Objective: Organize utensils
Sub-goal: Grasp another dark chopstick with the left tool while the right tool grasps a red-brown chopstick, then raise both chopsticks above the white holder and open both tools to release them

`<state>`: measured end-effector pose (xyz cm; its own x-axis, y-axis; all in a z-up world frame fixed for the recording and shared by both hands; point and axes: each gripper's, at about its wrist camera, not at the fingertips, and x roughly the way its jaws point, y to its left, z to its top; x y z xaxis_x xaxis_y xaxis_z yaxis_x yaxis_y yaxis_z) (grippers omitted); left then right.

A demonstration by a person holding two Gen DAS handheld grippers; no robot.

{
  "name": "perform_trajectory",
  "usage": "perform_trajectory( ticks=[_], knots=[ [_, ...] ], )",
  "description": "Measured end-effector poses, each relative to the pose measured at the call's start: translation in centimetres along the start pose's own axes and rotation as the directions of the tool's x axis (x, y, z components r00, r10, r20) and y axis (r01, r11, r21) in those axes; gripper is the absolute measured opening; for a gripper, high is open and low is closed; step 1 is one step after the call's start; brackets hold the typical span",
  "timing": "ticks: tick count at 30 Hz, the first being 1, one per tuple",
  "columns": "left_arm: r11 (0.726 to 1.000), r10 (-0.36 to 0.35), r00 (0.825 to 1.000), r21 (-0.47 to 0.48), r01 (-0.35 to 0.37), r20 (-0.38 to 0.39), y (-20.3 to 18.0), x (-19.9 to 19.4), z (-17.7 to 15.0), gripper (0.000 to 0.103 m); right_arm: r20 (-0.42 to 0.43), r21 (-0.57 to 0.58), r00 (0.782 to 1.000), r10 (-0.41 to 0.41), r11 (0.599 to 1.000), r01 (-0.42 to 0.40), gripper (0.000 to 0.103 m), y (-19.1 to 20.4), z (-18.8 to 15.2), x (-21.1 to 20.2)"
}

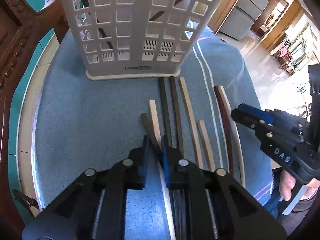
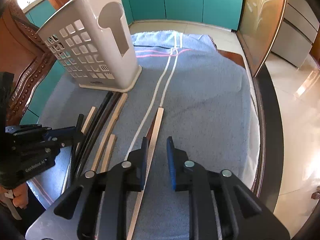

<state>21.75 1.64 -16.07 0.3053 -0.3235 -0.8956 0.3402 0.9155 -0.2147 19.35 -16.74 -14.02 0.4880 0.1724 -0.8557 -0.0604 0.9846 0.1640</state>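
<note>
the right half of the towel point(image 2: 210, 100) lies bare out to its right edge. the chopsticks point(image 1: 186, 112) lie in a row at its middle, in front of the white holder point(image 1: 132, 28) by the far left edge. the left gripper point(image 1: 155, 146) is pinched on a dark and a pale stick. the right gripper point(image 2: 157, 146) stands narrowly open, a pale stick point(image 2: 154, 140) against its left pad. teal cabinets point(image 2: 180, 0) stand behind.

One white slotted holder point(image 2: 112, 60), eight loose chopsticks point(image 1: 190, 118), one blue towel point(image 2: 200, 100)
</note>
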Motion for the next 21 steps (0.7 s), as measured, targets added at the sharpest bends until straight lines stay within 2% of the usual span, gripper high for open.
perform_trajectory(
  ticks=[3, 5, 7, 11, 13, 18, 21],
  knots=[
    [1.000, -0.011, 1.000, 0.010, 0.011, 0.006, 0.1, -0.5, 0.2, 0.007, -0.022, -0.012, 1.000, 0.001, 1.000, -0.001, 0.018, 0.2, -0.2, 0.6],
    [1.000, -0.007, 1.000, 0.010, 0.007, 0.024, 0.4, -1.2, 0.6, 0.007, -0.017, -0.026, 1.000, -0.010, 1.000, 0.010, 0.008, 0.4, -0.3, 0.7],
    [1.000, -0.008, 0.999, -0.007, 0.009, 0.039, 1.0, -1.8, 0.9, 0.007, -0.005, -0.031, 1.000, -0.015, 0.999, 0.015, 0.004, 0.5, -0.3, 0.5],
    [0.997, 0.076, 0.995, -0.015, -0.075, 0.072, 2.3, -2.5, 1.0, 0.007, 0.019, -0.016, 0.998, -0.061, 0.998, 0.062, 0.004, -0.1, 0.0, 0.0],
    [0.997, 0.078, 0.995, -0.028, -0.077, 0.065, 3.2, -2.7, 0.9, 0.007, 0.016, -0.005, 0.997, -0.078, 0.997, 0.079, 0.004, -0.5, 0.1, 0.1],
    [0.991, 0.129, 0.990, -0.027, -0.128, 0.054, 3.0, -2.0, 1.4, 0.009, 0.027, 0.006, 0.999, -0.046, 0.999, 0.046, 0.010, -0.4, 0.3, 0.0],
    [0.989, 0.143, 0.989, -0.029, -0.142, 0.039, 3.1, -1.4, 1.5, 0.011, 0.027, -0.009, 0.999, -0.043, 0.999, 0.043, 0.011, 0.2, 0.4, 0.2]
  ],
)
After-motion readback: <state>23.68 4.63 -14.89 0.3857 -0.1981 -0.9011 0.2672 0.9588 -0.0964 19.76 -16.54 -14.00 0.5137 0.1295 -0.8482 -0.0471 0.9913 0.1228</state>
